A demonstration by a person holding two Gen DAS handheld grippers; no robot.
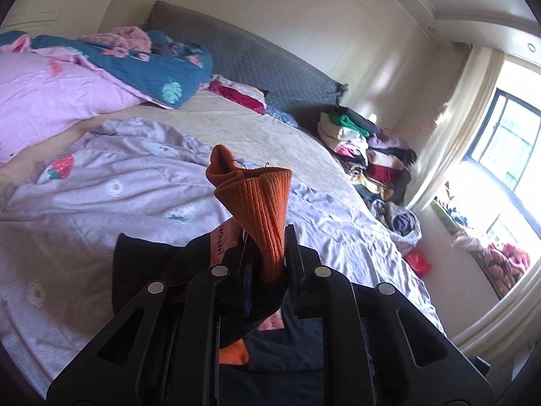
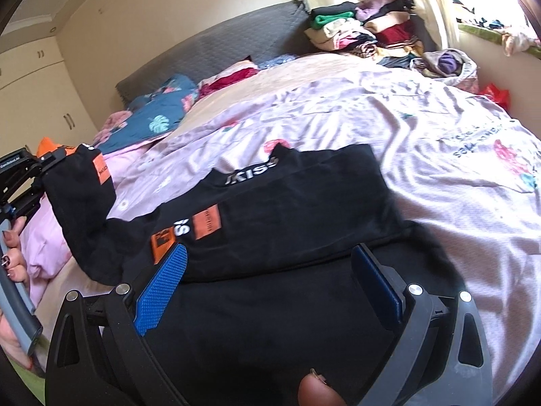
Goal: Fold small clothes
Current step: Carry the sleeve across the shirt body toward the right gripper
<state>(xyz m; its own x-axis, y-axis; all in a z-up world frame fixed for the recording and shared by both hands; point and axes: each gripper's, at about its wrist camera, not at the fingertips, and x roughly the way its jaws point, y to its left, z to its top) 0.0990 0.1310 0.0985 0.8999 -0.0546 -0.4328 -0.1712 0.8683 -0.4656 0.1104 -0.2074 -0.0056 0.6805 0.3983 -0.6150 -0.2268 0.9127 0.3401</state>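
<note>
Lying across the lilac printed sheet (image 2: 389,108) of the bed (image 1: 270,135) is a black garment (image 2: 287,203) with orange patches and white lettering, its body spreading flat while one sleeve is lifting off to the left side of the right wrist view. Clamping that sleeve's orange ribbed cuff (image 1: 260,203) is the left gripper (image 1: 267,253), its jaws nearly closed with the cuff bunching upright between them and black fabric draping below. A hand (image 2: 13,253) with painted nails is gripping its handle at the edge of the right wrist view. Hovering over the near part of the garment is the right gripper (image 2: 270,291), its blue-padded jaws standing wide apart and pinching nothing; a fingertip is showing at the bottom edge. Beyond, a pink duvet (image 1: 44,94) and a teal leaf-print quilt (image 1: 152,71) are heaping against the grey headboard (image 1: 253,57). A stack of folded clothes (image 1: 365,149) is sitting at the bed's far corner, near the window (image 1: 507,142).
</note>
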